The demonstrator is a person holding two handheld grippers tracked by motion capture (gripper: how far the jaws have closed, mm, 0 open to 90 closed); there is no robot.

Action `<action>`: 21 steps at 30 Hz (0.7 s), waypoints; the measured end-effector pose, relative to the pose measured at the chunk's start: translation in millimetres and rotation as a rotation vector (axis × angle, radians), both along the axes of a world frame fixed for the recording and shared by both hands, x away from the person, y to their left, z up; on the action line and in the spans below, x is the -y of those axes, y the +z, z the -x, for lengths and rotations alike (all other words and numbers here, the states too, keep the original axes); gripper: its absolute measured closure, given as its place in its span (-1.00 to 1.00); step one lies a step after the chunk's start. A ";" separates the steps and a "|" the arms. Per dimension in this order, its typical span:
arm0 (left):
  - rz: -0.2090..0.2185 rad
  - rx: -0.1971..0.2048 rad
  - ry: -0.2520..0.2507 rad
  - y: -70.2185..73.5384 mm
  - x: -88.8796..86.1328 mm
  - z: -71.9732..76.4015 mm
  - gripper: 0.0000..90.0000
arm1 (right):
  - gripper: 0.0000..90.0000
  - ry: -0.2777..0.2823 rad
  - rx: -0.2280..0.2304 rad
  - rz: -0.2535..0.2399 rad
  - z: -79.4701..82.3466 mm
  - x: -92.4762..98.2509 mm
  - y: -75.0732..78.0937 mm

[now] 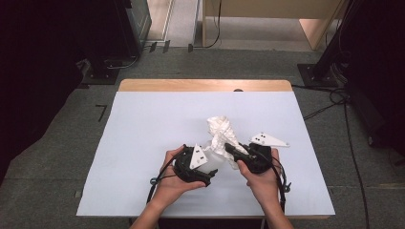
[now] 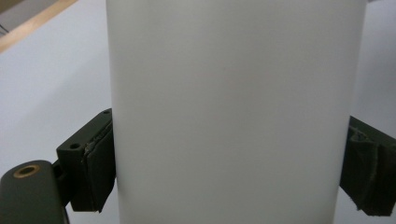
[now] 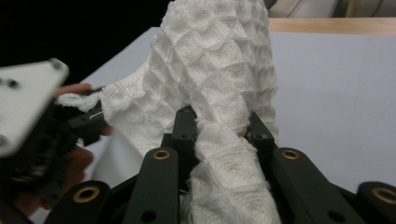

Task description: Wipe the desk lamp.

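Near the worktop's (image 1: 143, 124) front edge your left tool (image 1: 203, 167) clamps the white tumbler (image 2: 233, 112) while your right tool (image 3: 219, 135) pinches the waffle-weave cloth (image 3: 219, 60) above it — stuffing or wiping looks barely begun.

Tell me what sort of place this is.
Probably a lab or workshop set up for recording: a table under a white sheet, cables trailing over grey carpet, and dark equipment stands around it.

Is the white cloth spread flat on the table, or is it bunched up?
Bunched up. The white cloth is gathered into a crumpled roll, pinched in the right gripper, and rises off the table in folds rather than lying flat.
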State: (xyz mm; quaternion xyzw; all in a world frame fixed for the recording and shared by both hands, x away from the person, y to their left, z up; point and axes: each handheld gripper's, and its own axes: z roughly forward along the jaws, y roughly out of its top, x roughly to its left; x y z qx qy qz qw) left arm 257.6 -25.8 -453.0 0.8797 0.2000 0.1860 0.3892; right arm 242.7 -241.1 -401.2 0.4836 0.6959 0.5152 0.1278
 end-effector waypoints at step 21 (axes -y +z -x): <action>0.026 -0.011 0.009 -3.2 0.8 -0.3 -0.81 | 0.60 0.084 -0.044 -0.021 -5.5 -4.3 -7.3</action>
